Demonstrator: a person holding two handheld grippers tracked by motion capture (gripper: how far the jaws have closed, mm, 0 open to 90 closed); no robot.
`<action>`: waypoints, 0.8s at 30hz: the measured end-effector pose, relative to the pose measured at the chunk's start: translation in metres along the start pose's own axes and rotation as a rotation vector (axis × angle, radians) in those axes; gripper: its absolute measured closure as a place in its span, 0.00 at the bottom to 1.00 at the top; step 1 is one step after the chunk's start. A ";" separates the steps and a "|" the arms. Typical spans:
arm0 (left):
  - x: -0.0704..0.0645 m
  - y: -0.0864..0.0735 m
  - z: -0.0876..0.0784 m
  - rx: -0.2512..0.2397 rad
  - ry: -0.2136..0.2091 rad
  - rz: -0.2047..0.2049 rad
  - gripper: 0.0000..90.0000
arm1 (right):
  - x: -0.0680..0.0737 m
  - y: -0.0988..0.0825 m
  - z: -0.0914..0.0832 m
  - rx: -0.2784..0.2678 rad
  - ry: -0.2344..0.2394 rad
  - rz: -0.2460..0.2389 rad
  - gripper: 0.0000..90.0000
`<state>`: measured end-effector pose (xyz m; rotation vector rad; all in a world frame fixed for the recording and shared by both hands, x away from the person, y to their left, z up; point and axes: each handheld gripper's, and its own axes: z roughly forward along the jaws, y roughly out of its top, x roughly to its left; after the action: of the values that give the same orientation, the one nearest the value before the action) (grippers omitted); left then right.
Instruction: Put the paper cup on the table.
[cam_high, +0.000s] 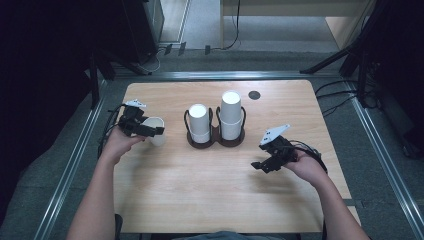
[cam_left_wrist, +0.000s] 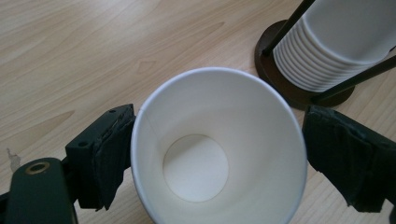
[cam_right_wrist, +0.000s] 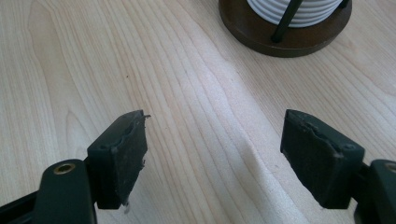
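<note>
On the left of the wooden table (cam_high: 220, 200), a white paper cup (cam_high: 156, 128) stands upright with its mouth up, between the jaws of the left gripper (cam_high: 150, 131). In the left gripper view, the cup (cam_left_wrist: 219, 149) has a black pad close on either side of its rim; the left pad appears to brush the wall and the right one stands just clear, though contact is hard to judge from this angle, so the jaws read as wide and not pinching. The cup looks light, thin-walled and easily crushed; a gentle squeeze across the wall just below the stiff rolled rim would likely hold it best. At the table's middle, two dark wooden holders with thin black rods carry upside-down stacks of white cups, a shorter stack (cam_high: 198, 123) and, touching beside it, a taller stack (cam_high: 231, 115). On the right, the right gripper (cam_high: 264, 165) hovers low over bare wood, jaws spread wide and empty.
</note>
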<state>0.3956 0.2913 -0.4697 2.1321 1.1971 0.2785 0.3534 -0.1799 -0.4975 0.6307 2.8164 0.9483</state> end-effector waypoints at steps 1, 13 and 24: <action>0.000 0.000 -0.001 -0.003 0.001 -0.005 0.13 | 0.000 0.000 0.000 0.000 0.000 -0.002 0.26; 0.003 0.003 -0.016 -0.030 0.004 -0.025 0.13 | 0.000 0.000 0.000 0.003 0.006 -0.004 0.26; -0.002 0.008 -0.029 -0.051 0.015 -0.021 0.14 | 0.000 -0.001 0.001 0.010 0.003 -0.005 0.26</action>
<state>0.3862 0.2999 -0.4426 2.0756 1.2079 0.3130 0.3530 -0.1796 -0.4984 0.6242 2.8262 0.9356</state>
